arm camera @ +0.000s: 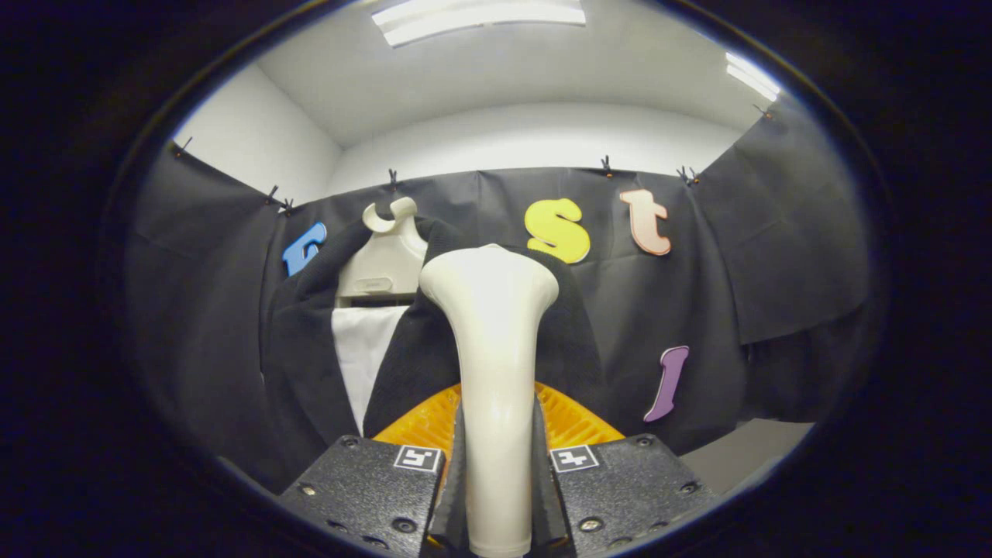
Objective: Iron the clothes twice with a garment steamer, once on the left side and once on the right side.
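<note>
- Garment steamer (493, 364) at centre and lower centre of the frame: cream handle rising straight up from between the fingers, flaring into a wide head at mid-frame.
- Tongs (496, 480) pinching the steamer's handle, one finger pressed against each side of the narrow shaft near the bottom of the frame.
- Likely handling: hard, smooth, glossy plastic, stiff under pressure but apt to slip or twist in the grip; probably top-heavy toward the flared head. Best held low on the narrow part of the handle, as now, with firm squeeze.
- Orange ribbed part (570, 418) just behind the handle, to either side of it; whether part of the steamer or of the gripper, hard to say.
- Dark jacket (310, 364) hanging just beyond the steamer head, left of centre, open at the front over a white inner panel (360, 349); soft, loose cloth, likely to sway under a pass.
- Cream hanger (385, 260) above it in the upper left of centre, hook on top.
- Steamer head close to the jacket's right-hand lapel; contact not clear.
- Pale desk edge (744, 449) at lower right.
- No containers in sight.
</note>
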### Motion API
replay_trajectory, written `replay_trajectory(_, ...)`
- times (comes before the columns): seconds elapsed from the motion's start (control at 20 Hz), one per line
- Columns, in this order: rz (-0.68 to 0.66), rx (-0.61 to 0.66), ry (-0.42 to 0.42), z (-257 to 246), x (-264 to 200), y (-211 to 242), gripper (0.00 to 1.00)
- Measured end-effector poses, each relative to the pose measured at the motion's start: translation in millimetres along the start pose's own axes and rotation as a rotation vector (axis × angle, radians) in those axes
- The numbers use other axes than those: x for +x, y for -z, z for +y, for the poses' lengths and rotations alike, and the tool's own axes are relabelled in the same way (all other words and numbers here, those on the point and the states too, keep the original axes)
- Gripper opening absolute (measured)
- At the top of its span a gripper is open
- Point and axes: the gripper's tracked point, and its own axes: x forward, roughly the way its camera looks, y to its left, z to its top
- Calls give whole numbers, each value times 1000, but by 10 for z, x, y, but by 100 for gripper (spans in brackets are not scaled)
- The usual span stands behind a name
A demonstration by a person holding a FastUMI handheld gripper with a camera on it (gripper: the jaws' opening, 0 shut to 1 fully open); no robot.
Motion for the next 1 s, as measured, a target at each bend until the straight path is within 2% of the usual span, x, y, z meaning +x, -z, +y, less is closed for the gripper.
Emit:
replay_trajectory(0.35, 79, -13, 11, -49, -213, 352, 38)
replay_trajectory(1.0, 270, -31, 18, -25, -788, 1363, 38)
